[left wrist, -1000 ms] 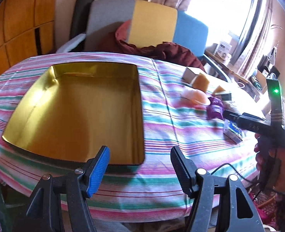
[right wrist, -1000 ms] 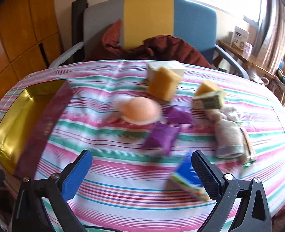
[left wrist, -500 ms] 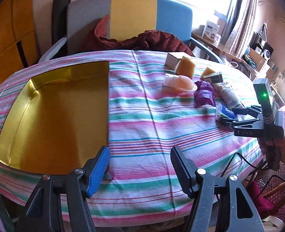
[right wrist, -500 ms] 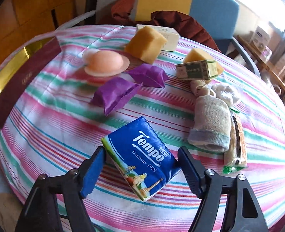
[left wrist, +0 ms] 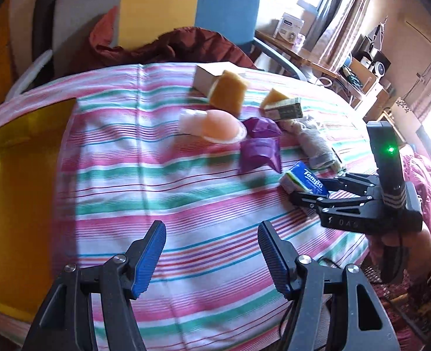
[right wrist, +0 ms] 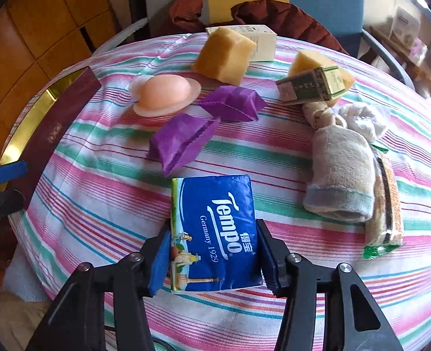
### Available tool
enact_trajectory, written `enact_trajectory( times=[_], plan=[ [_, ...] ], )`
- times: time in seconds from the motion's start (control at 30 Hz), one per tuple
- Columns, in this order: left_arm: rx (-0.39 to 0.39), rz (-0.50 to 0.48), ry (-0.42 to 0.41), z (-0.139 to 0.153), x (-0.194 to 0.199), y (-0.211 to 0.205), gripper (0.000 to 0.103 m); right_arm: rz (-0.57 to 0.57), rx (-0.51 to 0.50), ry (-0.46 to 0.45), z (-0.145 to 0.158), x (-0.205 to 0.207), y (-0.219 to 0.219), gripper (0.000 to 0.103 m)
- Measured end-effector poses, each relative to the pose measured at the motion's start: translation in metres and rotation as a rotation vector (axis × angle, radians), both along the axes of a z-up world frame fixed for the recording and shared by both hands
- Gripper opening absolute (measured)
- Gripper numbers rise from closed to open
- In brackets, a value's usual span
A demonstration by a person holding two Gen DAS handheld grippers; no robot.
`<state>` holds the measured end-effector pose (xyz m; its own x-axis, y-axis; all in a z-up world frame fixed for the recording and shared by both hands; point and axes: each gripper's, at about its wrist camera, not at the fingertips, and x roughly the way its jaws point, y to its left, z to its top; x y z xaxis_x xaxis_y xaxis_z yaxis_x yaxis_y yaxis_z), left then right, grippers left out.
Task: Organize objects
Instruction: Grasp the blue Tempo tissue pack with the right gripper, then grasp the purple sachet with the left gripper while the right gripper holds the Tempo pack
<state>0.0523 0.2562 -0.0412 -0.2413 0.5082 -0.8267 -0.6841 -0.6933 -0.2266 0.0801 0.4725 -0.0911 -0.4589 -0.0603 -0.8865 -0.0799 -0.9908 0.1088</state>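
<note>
A blue Tempo tissue pack (right wrist: 212,234) lies on the striped tablecloth (right wrist: 104,193) near the front edge. My right gripper (right wrist: 212,251) is closing on it, and both pads touch its sides. The left wrist view shows the same pack (left wrist: 304,180) in the right gripper (left wrist: 306,190) at the table's right side. My left gripper (left wrist: 212,251) hangs open over bare cloth with nothing between its fingers. An open gold box (left wrist: 16,204) sits at the table's left end.
Behind the pack lie two purple pouches (right wrist: 183,140), a peach dome on a disc (right wrist: 164,93), two yellow sponges (right wrist: 224,55), a green-gold carton (right wrist: 309,86), a white box (right wrist: 262,44), rolled towels (right wrist: 341,172) and a snack packet (right wrist: 386,201). A chair with red cloth (left wrist: 162,46) stands behind.
The right gripper came down over the tissue pack and its jaws closed onto its sides. The left gripper swung right, away from the gold box toward the table's middle.
</note>
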Motion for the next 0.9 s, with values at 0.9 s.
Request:
enact_trajectory(
  times=[0.9],
  plan=[
    [0.048, -0.109, 0.008, -0.052, -0.045, 0.127, 0.051, -0.167, -0.062, -0.074, -0.001, 0.010, 0.047, 0.055]
  ],
)
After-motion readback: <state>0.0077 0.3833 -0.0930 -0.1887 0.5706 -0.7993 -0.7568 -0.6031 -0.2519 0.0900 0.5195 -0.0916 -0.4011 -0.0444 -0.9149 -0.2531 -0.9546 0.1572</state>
